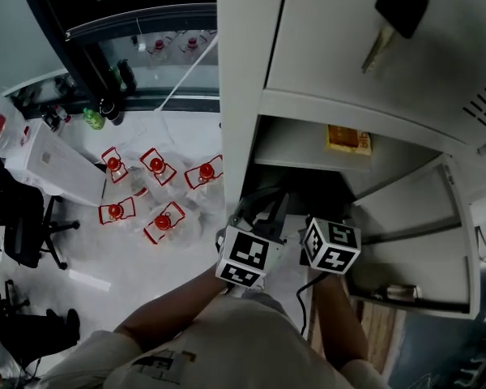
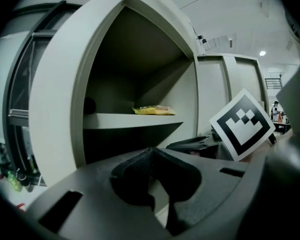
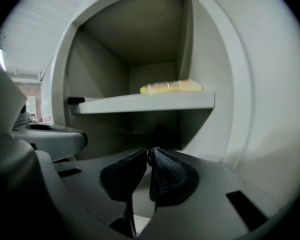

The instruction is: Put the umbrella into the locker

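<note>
The open grey locker (image 1: pixel 241 128) has a shelf (image 3: pixel 145 103) and a dark lower compartment. A dim dark shape (image 3: pixel 160 133) sits deep in that lower compartment; I cannot tell whether it is the umbrella. No umbrella shows clearly in any view. Both grippers are side by side at the mouth of the lower compartment. My left gripper (image 2: pixel 151 151) is shut with nothing between its pads. My right gripper (image 3: pixel 150 154) is shut too, its tips pointing at the dark shape. In the head view the left gripper (image 1: pixel 266 207) and the right gripper (image 1: pixel 312 217) reach under the shelf.
A yellow packet (image 1: pixel 348 140) lies on the shelf. The locker door (image 1: pixel 421 241) hangs open to the right. A key (image 1: pixel 395 13) sticks out of the door above. Several red-capped bottles (image 1: pixel 158 168) stand on the floor to the left, beside a white box (image 1: pixel 53 164) and a chair (image 1: pixel 24 225).
</note>
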`<action>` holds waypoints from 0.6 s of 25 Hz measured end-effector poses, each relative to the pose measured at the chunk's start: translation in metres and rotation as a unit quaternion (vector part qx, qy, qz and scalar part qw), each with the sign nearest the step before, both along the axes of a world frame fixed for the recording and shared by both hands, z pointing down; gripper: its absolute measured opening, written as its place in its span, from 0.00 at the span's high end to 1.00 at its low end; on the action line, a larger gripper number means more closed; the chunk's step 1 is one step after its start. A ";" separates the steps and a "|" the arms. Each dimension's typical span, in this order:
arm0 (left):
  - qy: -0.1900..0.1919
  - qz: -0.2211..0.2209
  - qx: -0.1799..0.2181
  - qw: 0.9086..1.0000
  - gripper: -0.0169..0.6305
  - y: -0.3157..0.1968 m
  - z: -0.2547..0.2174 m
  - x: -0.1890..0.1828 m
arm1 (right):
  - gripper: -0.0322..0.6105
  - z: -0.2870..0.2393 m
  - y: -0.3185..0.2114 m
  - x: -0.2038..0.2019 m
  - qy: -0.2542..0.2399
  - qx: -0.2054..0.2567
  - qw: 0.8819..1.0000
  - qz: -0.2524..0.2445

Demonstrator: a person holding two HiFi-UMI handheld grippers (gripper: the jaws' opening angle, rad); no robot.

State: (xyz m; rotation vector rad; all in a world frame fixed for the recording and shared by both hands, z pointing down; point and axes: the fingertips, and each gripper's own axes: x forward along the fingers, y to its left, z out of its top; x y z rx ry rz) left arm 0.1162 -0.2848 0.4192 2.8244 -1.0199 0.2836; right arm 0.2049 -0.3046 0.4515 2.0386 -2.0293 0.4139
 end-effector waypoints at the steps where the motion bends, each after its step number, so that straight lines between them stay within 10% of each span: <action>1: 0.001 -0.001 0.007 1.000 0.96 0.001 -0.005 -0.001 | 0.88 -0.007 0.003 -0.001 0.001 0.007 1.000 -0.003; 15: 0.025 0.001 0.122 0.992 0.96 0.014 -0.101 -0.017 | 0.93 -0.143 0.046 -0.042 0.038 0.155 0.984 -0.075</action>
